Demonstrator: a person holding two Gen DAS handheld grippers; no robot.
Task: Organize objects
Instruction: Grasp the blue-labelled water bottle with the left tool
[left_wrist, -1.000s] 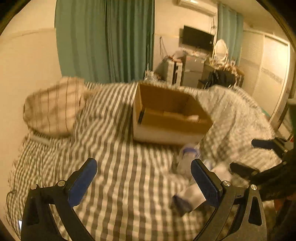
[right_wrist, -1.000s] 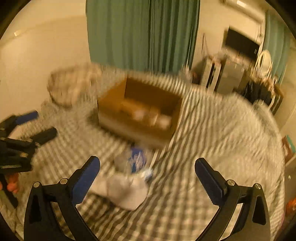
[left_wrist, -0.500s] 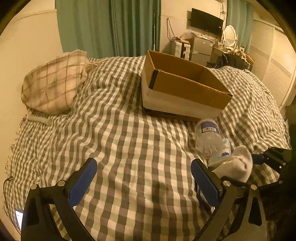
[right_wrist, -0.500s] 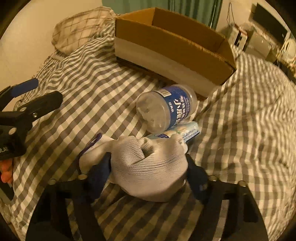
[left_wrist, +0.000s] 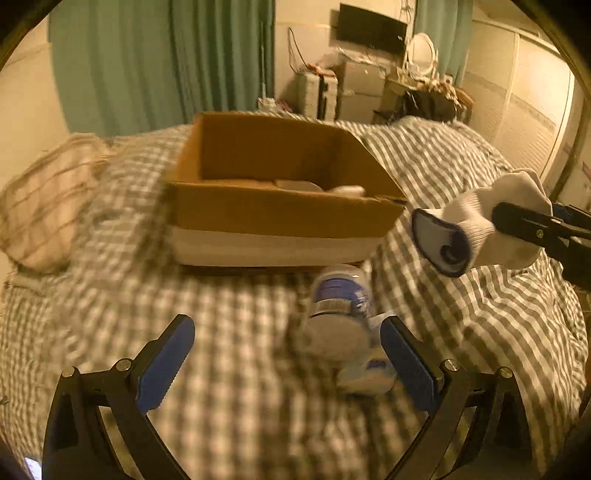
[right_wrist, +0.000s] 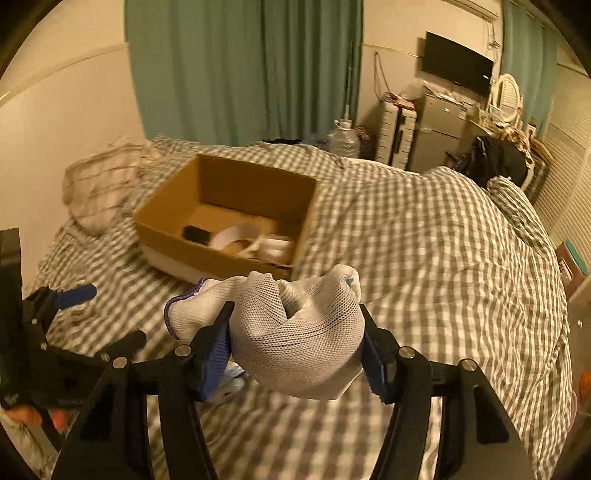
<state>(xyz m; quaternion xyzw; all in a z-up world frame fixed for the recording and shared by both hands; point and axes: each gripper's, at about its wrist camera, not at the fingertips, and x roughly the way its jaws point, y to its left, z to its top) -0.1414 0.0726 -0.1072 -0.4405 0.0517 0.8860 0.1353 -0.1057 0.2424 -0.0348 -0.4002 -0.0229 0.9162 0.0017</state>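
Note:
My right gripper (right_wrist: 297, 345) is shut on a rolled white sock (right_wrist: 295, 328) and holds it above the bed, in front of the open cardboard box (right_wrist: 177, 236). From the left wrist view the sock (left_wrist: 476, 229) hangs at the right of the box (left_wrist: 280, 218), pinched by the right gripper (left_wrist: 517, 225). My left gripper (left_wrist: 288, 354) is open and low over the bed. A clear bottle with a blue label (left_wrist: 338, 314) and a small tube (left_wrist: 365, 373) lie between its fingers. The left gripper (right_wrist: 107, 314) shows at the left of the right wrist view.
The box holds a black item (right_wrist: 197, 233) and white items (right_wrist: 255, 240). A plaid pillow (left_wrist: 40, 206) lies at the left on the checked bedspread (right_wrist: 424, 236). Green curtains, a fridge and a cluttered dresser stand behind the bed.
My right gripper closed on the sock and lifted it off the bed toward the box. My left gripper moved right, so the bottle and tube now lie between its fingers.

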